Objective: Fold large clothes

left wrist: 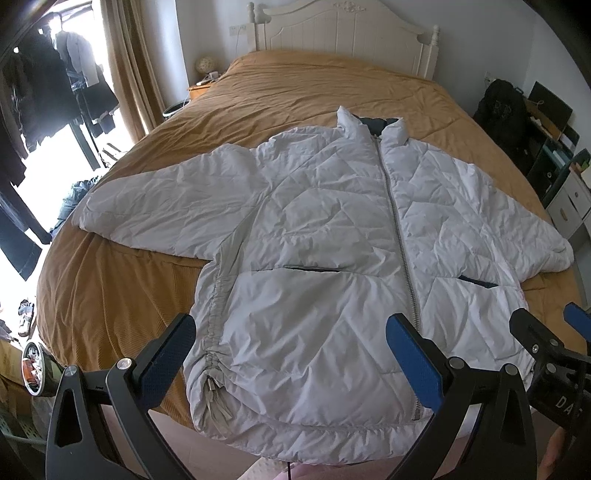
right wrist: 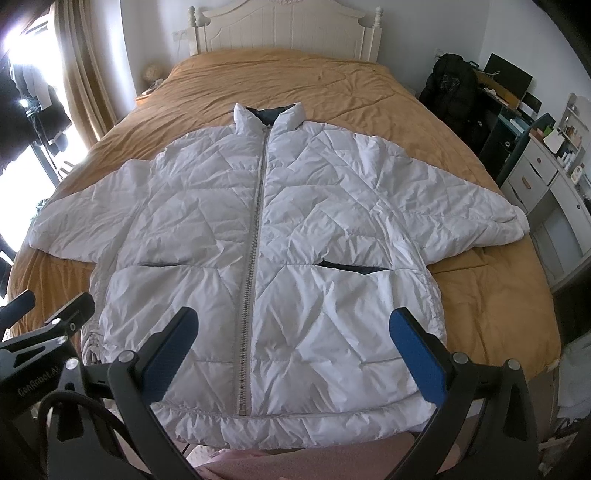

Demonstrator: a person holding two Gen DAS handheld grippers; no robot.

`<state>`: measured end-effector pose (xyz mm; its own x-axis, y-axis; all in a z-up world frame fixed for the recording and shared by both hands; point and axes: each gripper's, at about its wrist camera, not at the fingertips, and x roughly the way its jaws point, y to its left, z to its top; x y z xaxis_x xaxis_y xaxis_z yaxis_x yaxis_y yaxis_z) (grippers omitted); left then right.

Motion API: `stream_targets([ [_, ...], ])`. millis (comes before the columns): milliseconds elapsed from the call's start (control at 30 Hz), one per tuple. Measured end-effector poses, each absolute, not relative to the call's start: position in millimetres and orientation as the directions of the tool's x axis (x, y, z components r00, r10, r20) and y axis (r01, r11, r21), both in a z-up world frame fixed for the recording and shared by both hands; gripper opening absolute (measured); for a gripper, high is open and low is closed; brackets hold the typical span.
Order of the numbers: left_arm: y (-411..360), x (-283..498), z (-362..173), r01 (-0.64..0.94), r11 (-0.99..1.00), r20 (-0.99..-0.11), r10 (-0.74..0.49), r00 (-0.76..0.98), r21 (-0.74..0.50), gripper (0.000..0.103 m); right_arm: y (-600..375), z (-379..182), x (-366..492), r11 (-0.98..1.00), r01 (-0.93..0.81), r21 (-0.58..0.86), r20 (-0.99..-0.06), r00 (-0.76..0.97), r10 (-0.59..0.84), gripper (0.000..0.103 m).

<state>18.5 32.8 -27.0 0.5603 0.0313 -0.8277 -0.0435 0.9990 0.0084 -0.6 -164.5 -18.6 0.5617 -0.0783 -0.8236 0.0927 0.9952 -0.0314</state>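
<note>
White puffer jacket [right wrist: 258,236] is spread flat, zipped, hem nearest. Left gripper [left wrist: 291,354] and right gripper [right wrist: 295,347] both hang wide open over that hem, holding nothing. I'd pinch a sleeve near its cuff and bring it across the zipper [right wrist: 255,240] first

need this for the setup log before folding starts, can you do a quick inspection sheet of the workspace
Surface: bed under a mustard cover, wrinkled.
Job's things: white quilted jacket lying front up, zipped, both sleeves spread out, hem overhanging the near bed edge.
Clutter: nothing seen on the bed besides the jacket.
Grippers: left tool and right tool both open, hovering at the hem, holding nothing.
Cables: black cable looping by the left tool.
Surroundings: white headboard, curtained window, hanging clothes, shelves and drawers.
</note>
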Motion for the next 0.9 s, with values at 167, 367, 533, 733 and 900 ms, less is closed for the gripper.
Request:
stream_targets([
  [167,38.3,20.8,-30.3,-0.048,0.999,-0.83,0.028,0.557,0.001,0.103,-164.5,-20.0,-0.5,0.995,0.094,-0.029,-0.824,0.561,-0.078,0.103],
  [367,48.5,24.7,-32.8,-0.052,0.998,-0.823,0.015,0.568,-0.018,0.103,-161.8,-23.5,0.7,0.995,0.095,-0.03,-0.832,0.549,-0.077,0.103],
  [533,79.6,37.6,-39.3,-0.076,0.996,-0.815,-0.001,0.579,-0.056,0.103,-154.9,-25.9,8.8,0.996,0.088,-0.034,-0.84,0.538,-0.076,0.103],
  [733,199.8,81.4,-54.7,-0.347,0.937,-0.792,0.191,0.579,-0.028,0.103,-151.1,-40.5,28.3,0.998,0.057,-0.038,-0.854,0.517,-0.062,0.103],
  [900,324.2,127.8,-72.7,-0.5,0.861,-0.79,0.245,0.562,-0.088,0.102,-159.4,-44.4,53.9,0.995,0.076,-0.063,-0.845,0.526,-0.093,0.103],
])
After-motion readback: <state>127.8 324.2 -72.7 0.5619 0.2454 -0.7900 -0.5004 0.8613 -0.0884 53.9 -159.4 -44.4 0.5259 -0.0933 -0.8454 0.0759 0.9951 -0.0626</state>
